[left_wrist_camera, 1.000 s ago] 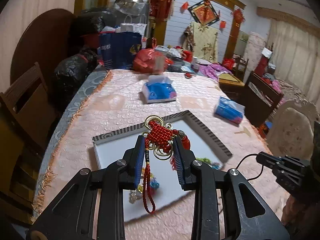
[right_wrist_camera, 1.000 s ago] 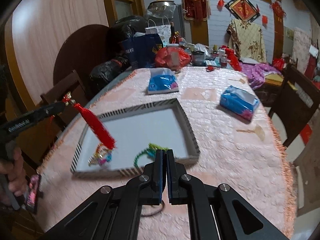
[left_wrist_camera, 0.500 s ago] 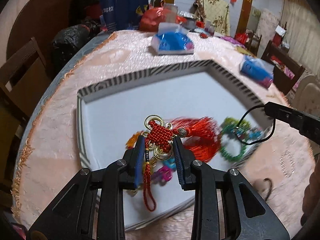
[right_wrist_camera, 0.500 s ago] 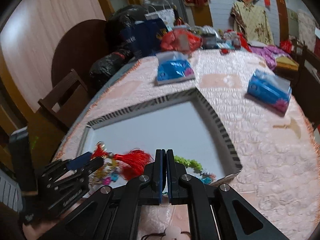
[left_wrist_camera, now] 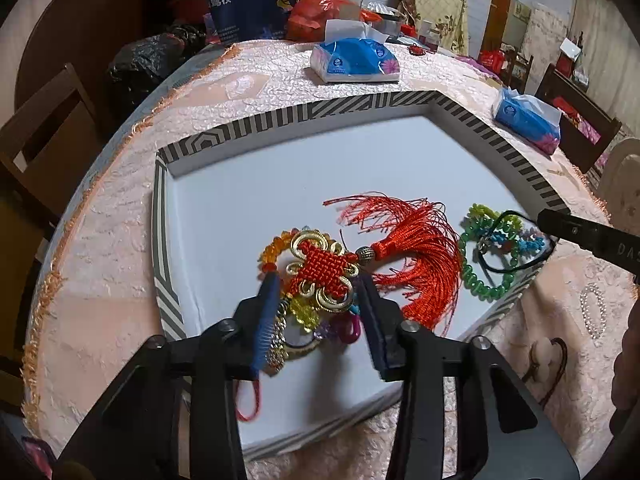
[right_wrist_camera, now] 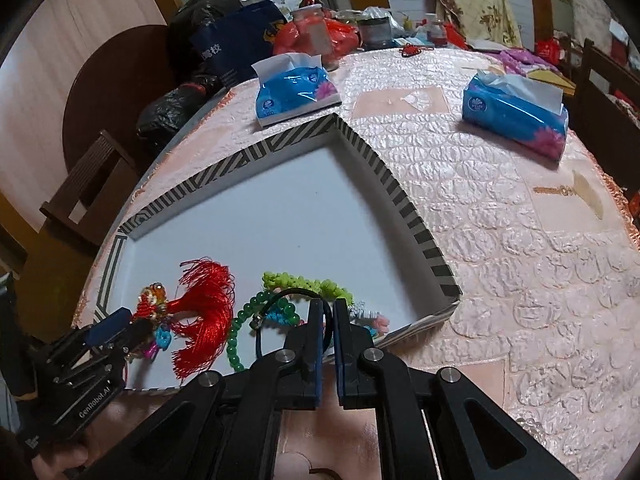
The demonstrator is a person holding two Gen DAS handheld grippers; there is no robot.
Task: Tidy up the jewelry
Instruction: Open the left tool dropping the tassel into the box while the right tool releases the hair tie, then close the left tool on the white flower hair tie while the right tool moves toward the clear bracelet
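We see a tray (left_wrist_camera: 400, 100) with a striped rim on a pink quilted cloth (right_wrist_camera: 500, 240); the knot (left_wrist_camera: 324, 270) with its red tassel (left_wrist_camera: 416, 256) lies inside, beside green beads (left_wrist_camera: 476, 276). The left gripper (left_wrist_camera: 318, 304) stands open around the knot, pads clear of it; the right gripper (right_wrist_camera: 328, 316) is nearly closed on a black cord (right_wrist_camera: 280, 296). Two tissue packs (right_wrist_camera: 296, 88) sit beyond; chairs (left_wrist_camera: 36, 128), bags and red hangings fill the room.

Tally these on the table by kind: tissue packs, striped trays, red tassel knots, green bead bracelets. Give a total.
tissue packs: 2
striped tray: 1
red tassel knot: 1
green bead bracelet: 1
Total: 5
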